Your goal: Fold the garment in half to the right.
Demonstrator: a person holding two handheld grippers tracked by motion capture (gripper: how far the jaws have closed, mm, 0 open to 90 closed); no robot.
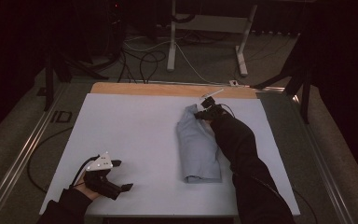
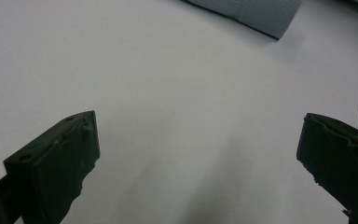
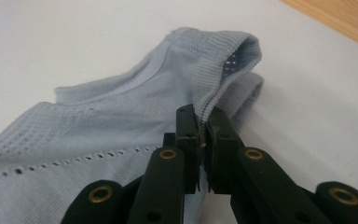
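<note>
A light blue knitted garment lies folded lengthwise on the white table cover, right of the middle. At its far end my right gripper is shut on the ribbed hem, whose fabric is pinched between the two black jaws and lifted slightly. My left gripper rests low near the table's front left, jaws wide open over bare cover with nothing between them. In the left gripper view its fingers frame the white surface, and the garment's edge shows far off at the top.
A strip of bare wood shows along the table's far edge. Beyond it stand white desk legs and loose cables on the floor. Metal rails run along both sides of the table.
</note>
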